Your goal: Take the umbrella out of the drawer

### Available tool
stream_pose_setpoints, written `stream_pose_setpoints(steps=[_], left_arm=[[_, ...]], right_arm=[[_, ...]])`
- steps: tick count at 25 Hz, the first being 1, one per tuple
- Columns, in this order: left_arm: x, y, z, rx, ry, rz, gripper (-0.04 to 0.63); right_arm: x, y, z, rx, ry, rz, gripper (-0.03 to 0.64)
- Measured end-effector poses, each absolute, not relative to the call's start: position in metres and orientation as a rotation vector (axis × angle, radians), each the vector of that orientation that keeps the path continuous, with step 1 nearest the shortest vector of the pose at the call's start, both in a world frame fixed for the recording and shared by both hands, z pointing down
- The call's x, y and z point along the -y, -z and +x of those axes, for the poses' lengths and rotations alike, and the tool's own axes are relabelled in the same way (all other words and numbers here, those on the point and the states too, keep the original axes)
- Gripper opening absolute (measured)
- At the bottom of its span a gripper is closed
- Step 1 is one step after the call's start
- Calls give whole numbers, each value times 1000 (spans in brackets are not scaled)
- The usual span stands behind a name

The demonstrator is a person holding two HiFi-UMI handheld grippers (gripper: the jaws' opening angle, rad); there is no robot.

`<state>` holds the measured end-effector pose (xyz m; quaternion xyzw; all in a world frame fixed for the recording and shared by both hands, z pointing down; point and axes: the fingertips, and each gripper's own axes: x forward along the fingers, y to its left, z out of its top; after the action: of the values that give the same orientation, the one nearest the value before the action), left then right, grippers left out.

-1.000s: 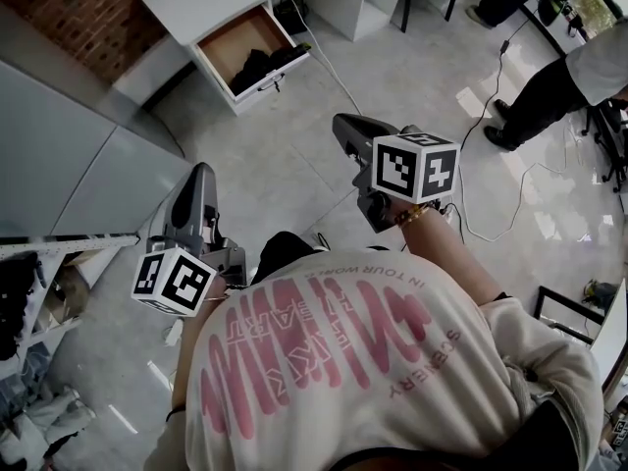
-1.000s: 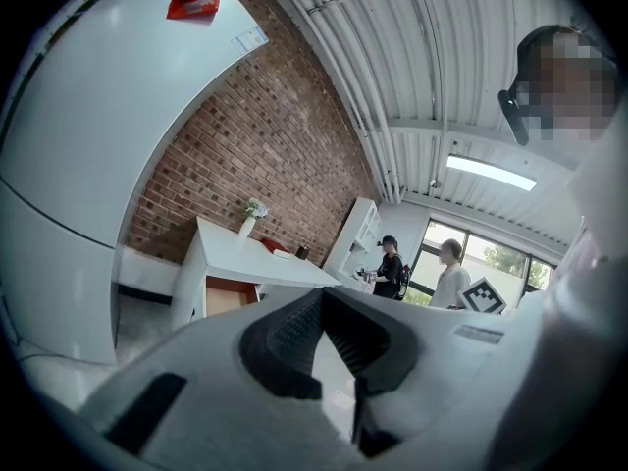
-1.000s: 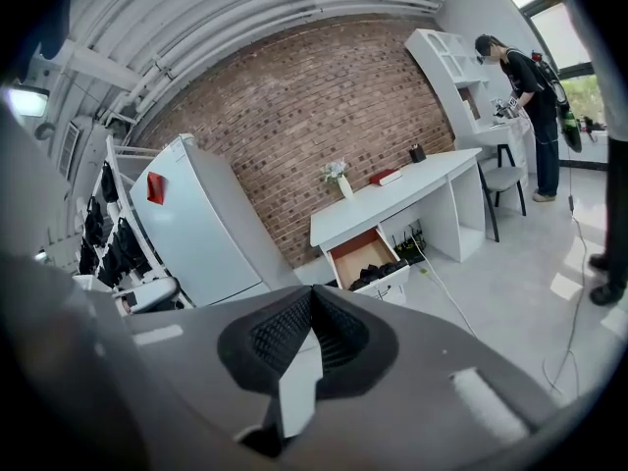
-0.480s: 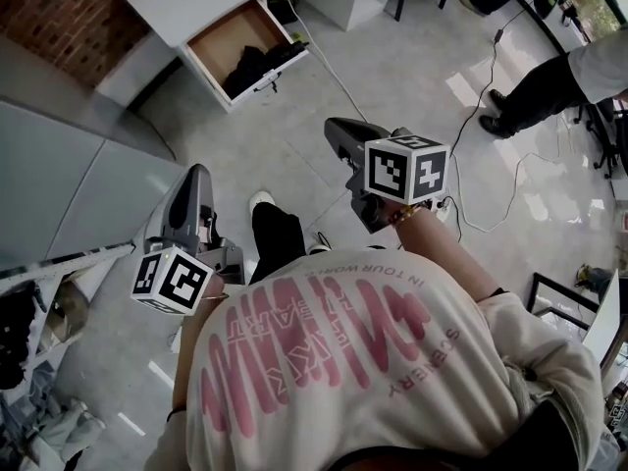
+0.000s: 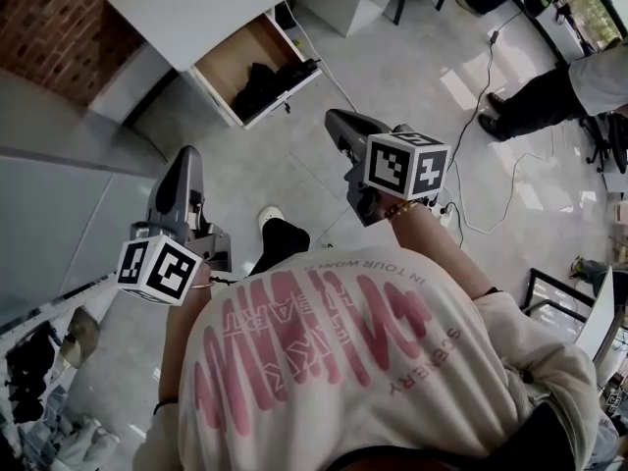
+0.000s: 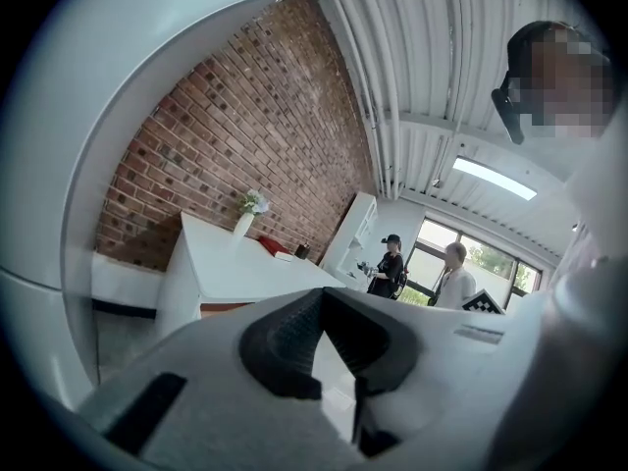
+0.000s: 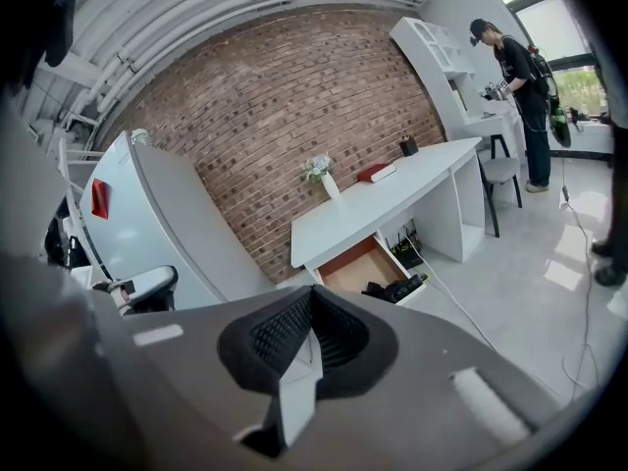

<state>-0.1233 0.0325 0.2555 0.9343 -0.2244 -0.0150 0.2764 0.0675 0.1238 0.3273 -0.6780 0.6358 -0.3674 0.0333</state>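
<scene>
Both left tongs (image 5: 184, 157) and right tongs (image 5: 336, 119) are pressed together; umbrella (image 5: 272, 79) lies lengthwise along drawer (image 5: 232, 59) front.

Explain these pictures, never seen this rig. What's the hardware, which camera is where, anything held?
No robot here: a person carries handheld tongs in each hand, each with a marker cube. The head view looks down from the person's head at the left tongs and right tongs. The other two views come from cameras riding on each pair, looking along its jaws. Both pairs are shut and hold nothing. Ahead stands a white desk with its drawer open; a dark bundle inside is probably the umbrella. On the desk are a vase of flowers and a red book.
</scene>
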Motion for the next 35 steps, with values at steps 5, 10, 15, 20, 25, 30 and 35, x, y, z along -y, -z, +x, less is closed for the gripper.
stream_pose_setpoints(steps=[5, 10, 15, 20, 25, 30, 35], left_arm=[[9, -253, -121, 568, 45, 2512, 6], [40, -255, -122, 530, 36, 2518, 6], [67, -259, -126, 499, 29, 2530, 6], [77, -267, -130, 490, 29, 2518, 6], [79, -279, -136, 500, 28, 2479, 6], [87, -285, -145, 553, 33, 2459, 6], [96, -291, -151, 634, 35, 2442, 6]], right_arm=[[-87, -327, 74, -1912, 1123, -2118, 11], [-57, -335, 71, -1893, 1154, -2134, 11], [-34, -350, 67, -1883, 1158, -2184, 11], [-25, -362, 64, -1875, 1179, -2220, 11], [-20, -375, 65, -1886, 1215, -2253, 12], [-9, -388, 68, -1922, 1247, -2276, 18], [5, -411, 71, -1975, 1304, -2251, 25]])
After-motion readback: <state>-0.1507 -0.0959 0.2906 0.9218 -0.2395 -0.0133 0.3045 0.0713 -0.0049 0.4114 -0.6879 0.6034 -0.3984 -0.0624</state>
